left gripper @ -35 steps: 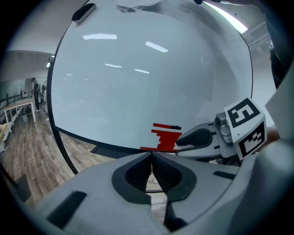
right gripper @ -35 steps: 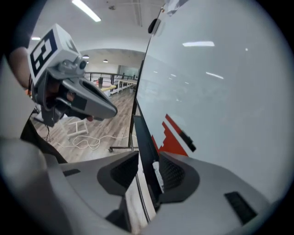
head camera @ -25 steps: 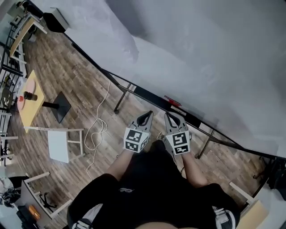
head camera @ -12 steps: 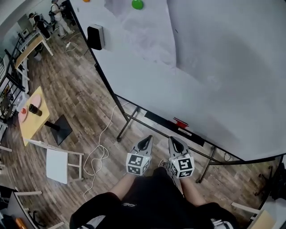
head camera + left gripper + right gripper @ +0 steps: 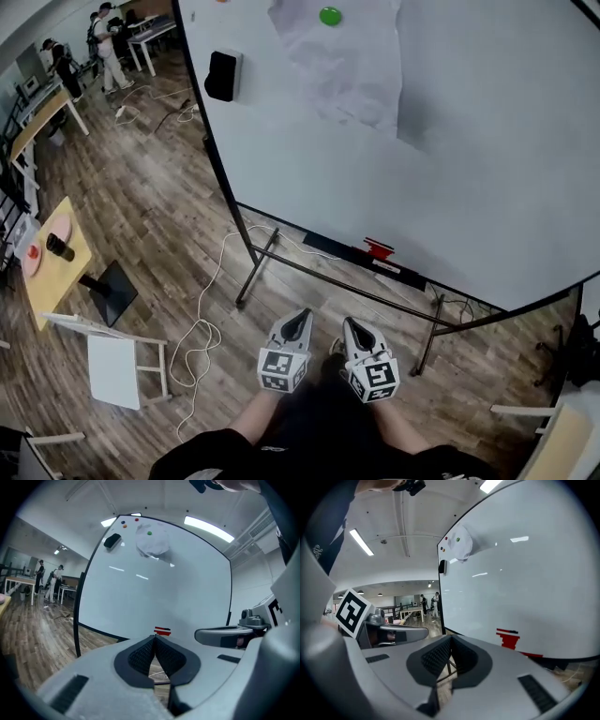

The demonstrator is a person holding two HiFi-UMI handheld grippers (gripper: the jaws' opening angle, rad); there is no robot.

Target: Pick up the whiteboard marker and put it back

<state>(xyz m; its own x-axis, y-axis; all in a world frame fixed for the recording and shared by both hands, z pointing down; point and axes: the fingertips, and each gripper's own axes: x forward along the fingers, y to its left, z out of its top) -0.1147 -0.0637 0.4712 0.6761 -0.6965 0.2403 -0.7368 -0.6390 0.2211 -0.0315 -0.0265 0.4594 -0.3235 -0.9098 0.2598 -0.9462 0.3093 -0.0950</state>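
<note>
Wood-plank floor (image 5: 159,206) under a big whiteboard (image 5: 469,169) on a dark metal stand (image 5: 253,274). Left gripper (image 5: 154,639): pads pressed together tip to tip, nothing between them. Right gripper (image 5: 451,640): same, jaws flat against each other and empty.

From the head view I have both grippers side by side, low in frame, just in front of the person's body. Their marker cubes face up and the noses point toward the board, well apart from it.

Whiteboard marker (image 5: 379,248): I take this to be the small red item on the black tray (image 5: 328,247) along the board's bottom edge. It sits beyond the right gripper. It is too small for me to make out a cap or barrel, so that read is likely, not certain. Both gripper views show the same red patch low on the board, ahead of the closed tips.

On the board:
- A black eraser (image 5: 221,75) is stuck near the upper left edge.
- A green magnet (image 5: 330,16) sits at the top, holding a crumpled paper sheet (image 5: 342,70).

On the floor, a white cable (image 5: 208,305) snakes to the left of the stand. A white stool (image 5: 112,361) stands further left. A yellow table (image 5: 52,277) at the left edge carries a pink plate (image 5: 58,228) and a dark cup (image 5: 58,247). People (image 5: 103,47) stand far off at top left, near desks.
</note>
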